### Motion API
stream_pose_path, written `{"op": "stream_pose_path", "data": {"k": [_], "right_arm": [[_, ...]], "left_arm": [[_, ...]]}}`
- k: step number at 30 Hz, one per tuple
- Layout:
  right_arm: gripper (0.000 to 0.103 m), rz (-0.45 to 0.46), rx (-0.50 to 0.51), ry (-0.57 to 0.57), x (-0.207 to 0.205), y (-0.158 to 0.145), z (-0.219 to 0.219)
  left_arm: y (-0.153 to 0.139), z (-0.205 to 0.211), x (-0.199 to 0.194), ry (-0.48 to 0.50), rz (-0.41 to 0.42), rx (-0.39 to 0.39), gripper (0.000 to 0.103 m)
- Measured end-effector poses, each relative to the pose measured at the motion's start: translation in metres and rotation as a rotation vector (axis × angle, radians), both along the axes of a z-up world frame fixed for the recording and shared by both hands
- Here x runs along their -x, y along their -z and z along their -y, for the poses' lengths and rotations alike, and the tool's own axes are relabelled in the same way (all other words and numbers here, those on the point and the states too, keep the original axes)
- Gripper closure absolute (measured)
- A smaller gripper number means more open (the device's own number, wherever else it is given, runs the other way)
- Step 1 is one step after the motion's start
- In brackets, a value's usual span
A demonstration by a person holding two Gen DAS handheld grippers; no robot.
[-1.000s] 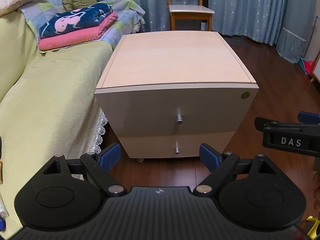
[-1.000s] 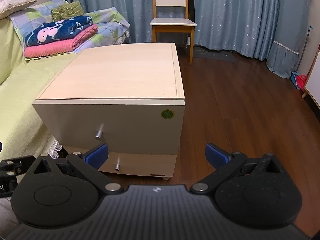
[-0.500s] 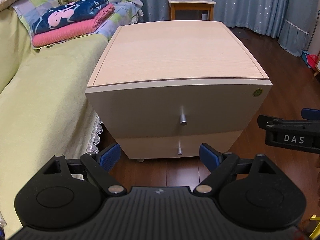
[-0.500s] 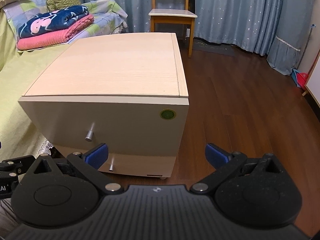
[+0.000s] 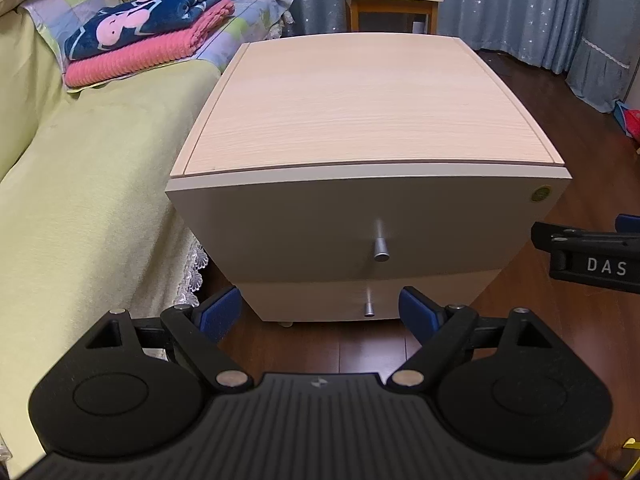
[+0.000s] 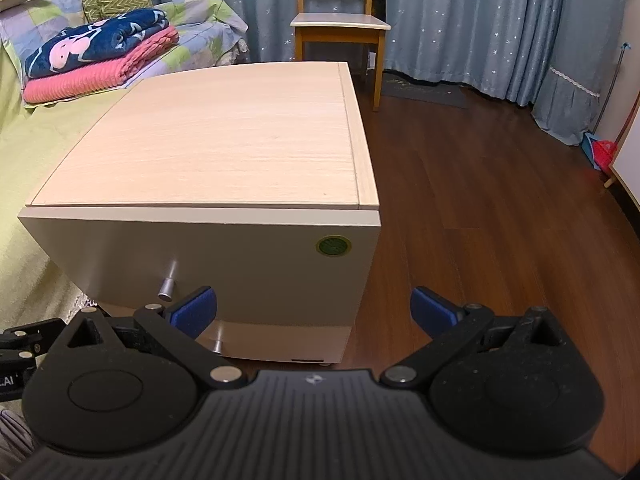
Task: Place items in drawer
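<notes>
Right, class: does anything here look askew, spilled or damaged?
Nothing stands out. The cabinet sits square, both drawers shut, blankets folded on the bed. Both grippers, left and right, are open, holding nothing.

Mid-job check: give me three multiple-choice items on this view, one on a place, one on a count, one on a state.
1. Where do the folded blankets lie?
A. on the cabinet top
B. on the bed beside the cabinet
C. on the chair

2. How many drawer knobs show on the cabinet front?
A. one
B. two
C. three

3. What state is the top drawer in?
A. closed
B. pulled half out
C. removed

Answers: 1 B, the stack rests on the bed left of the cabinet. 2 B, an upper knob and a lower knob. 3 A, its front sits flush under the cabinet top, with both hand-held grippers open and empty.
</notes>
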State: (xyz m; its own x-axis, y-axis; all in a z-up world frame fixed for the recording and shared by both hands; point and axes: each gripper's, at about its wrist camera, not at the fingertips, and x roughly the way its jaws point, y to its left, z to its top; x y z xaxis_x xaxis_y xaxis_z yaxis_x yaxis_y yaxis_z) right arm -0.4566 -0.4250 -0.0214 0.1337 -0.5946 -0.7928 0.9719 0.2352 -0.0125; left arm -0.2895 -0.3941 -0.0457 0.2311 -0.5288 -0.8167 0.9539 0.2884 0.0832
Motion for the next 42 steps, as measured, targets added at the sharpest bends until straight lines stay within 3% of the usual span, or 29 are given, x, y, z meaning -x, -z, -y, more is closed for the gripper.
{"op": "stream_pose_path", "data": {"k": [25, 42], "right_arm": [[0.001, 0.006, -0.005, -0.1, -0.052, 0.0, 0.009], [0.001, -0.027, 0.002, -0.079, -0.05, -0.007, -0.001]], "left_arm": [[0.004, -0.006, -0.047, -0.105, -0.014, -0.007, 0.016], [0.004, 0.001, -0.05, -0.053, -0.085, 0.007, 0.013]]}}
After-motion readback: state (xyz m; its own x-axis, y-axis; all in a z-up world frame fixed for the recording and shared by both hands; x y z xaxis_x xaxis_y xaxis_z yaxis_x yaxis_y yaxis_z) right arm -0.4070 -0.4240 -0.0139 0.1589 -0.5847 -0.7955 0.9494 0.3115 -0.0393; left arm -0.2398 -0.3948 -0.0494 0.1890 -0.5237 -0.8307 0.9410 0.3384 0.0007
